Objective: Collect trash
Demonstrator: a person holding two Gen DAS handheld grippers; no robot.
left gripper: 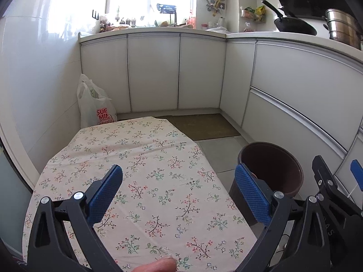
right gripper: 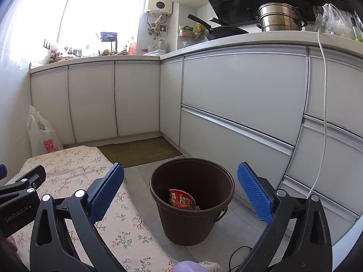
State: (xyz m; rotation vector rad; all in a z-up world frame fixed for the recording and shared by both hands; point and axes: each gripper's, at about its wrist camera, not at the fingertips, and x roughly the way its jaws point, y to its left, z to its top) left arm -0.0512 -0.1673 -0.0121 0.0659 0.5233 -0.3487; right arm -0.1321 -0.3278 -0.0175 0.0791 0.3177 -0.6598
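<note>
A brown plastic bin [right gripper: 192, 206] stands on the tiled floor to the right of a low table with a floral cloth [left gripper: 140, 158]. A red instant-noodle cup [right gripper: 181, 199] lies inside the bin. My right gripper [right gripper: 180, 190] is open and empty, held above the bin. My left gripper [left gripper: 178, 190] is open and empty above the floral cloth, with the bin [left gripper: 274, 172] at its right finger. The floral cloth also shows in the right wrist view [right gripper: 74, 170]. The right gripper's black frame and blue pad show at the right edge of the left wrist view.
White kitchen cabinets [right gripper: 238, 95] run along the back and right. A white plastic shopping bag [left gripper: 95, 106] stands in the far left corner. A brown mat [left gripper: 204, 127] lies on the floor. A white cable [right gripper: 324, 104] hangs down the cabinets; a black cable [right gripper: 238, 256] lies on the floor.
</note>
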